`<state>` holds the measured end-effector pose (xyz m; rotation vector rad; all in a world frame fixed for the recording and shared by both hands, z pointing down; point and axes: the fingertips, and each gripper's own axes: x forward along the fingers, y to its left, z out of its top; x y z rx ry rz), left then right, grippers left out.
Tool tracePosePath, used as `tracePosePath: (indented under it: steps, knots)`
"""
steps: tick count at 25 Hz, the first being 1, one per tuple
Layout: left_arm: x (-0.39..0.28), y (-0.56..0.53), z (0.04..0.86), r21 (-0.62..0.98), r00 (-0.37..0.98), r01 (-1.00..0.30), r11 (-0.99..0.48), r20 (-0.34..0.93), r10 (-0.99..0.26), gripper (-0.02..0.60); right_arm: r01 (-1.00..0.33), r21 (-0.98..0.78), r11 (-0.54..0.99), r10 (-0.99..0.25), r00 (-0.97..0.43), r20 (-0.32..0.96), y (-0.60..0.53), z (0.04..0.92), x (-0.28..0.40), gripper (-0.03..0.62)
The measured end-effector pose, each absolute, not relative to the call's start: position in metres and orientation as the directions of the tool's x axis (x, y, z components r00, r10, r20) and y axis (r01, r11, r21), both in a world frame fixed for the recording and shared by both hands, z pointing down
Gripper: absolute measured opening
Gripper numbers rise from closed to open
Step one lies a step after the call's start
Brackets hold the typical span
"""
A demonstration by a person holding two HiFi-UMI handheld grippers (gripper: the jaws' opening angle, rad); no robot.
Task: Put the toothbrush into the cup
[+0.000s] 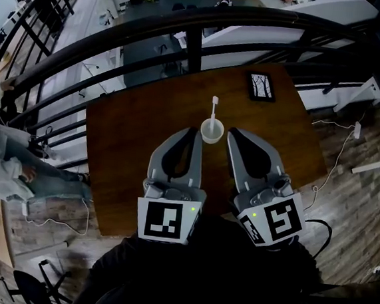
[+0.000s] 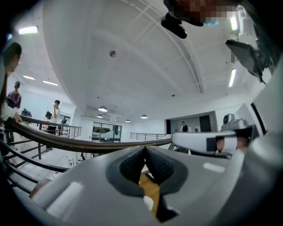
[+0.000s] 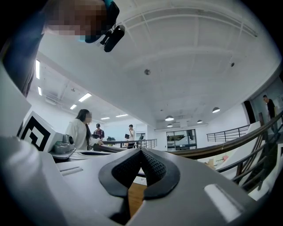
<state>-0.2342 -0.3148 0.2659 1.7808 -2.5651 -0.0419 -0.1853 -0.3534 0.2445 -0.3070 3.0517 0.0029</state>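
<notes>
In the head view a white cup (image 1: 212,131) stands near the middle of the brown table (image 1: 130,149). A white toothbrush (image 1: 214,107) stands upright in it, head up. My left gripper (image 1: 197,133) is held level just left of the cup, its jaws shut with nothing between them. Just right of the cup, my right gripper (image 1: 232,133) is also shut and empty. Neither touches the cup. The left gripper view shows the left gripper (image 2: 145,148) with its pads together, and a bit of the cup (image 2: 148,203) below them. The right gripper (image 3: 141,151) has its pads together in its own view too.
A black-framed card (image 1: 262,87) lies at the table's far right corner. A dark curved railing (image 1: 188,27) runs behind the table's far edge. Cables (image 1: 336,162) trail on the wooden floor to the right. A person (image 1: 8,164) stands at the left.
</notes>
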Motion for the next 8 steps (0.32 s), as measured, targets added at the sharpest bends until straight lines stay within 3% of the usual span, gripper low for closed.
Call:
tracePosePath:
  steps: [8]
  knots:
    - [-0.2397,-0.3159,0.2676,0.036,-0.356,-0.934,0.356,-0.006,-0.934,0.008,-0.191,-0.009,0.982,-0.191,-0.979,-0.075,-0.3545,0.2468,-0.1917,0.000]
